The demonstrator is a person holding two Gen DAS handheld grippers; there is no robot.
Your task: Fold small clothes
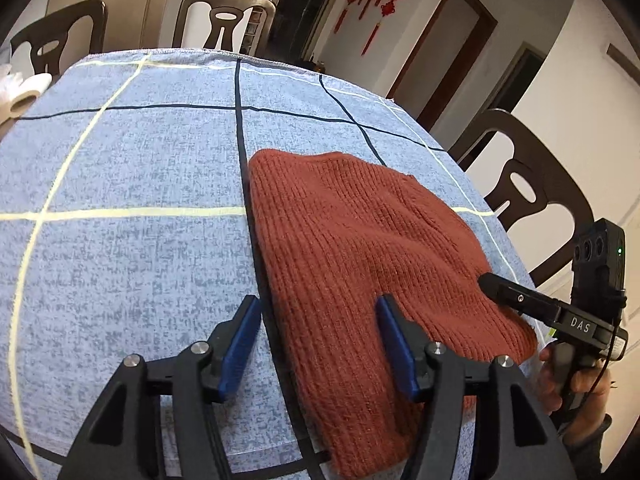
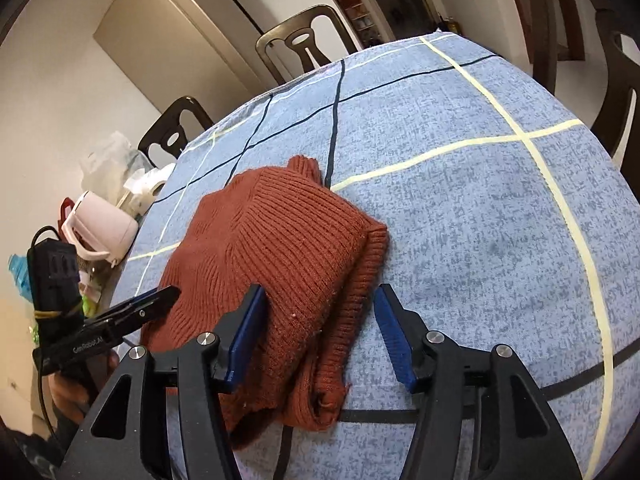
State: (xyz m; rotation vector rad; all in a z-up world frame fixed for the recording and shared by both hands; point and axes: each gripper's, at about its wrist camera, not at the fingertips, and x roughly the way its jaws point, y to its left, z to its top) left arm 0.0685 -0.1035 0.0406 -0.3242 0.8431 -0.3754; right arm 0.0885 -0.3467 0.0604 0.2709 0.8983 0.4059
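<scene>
Your left hand-held gripper (image 1: 318,344) stands released, its blue pads apart: the left pad sits over bare cloth, the right pad (image 1: 394,350) over the near part of the rust-red knitted sweater (image 1: 360,248). Nothing is pinched between them. Your right hand-held gripper (image 2: 320,334) is likewise released, its pads straddling the sweater's doubled near-right edge without pressing it. The sweater lies folded on the counter (image 2: 480,208), which is covered by a blue cloth with dark and pale yellow grid lines. Along the counter's left edge, in the right wrist view, a pale pink jug (image 2: 100,232) stands among bags. Dark wooden chairs (image 1: 224,20) stand at the far side.
</scene>
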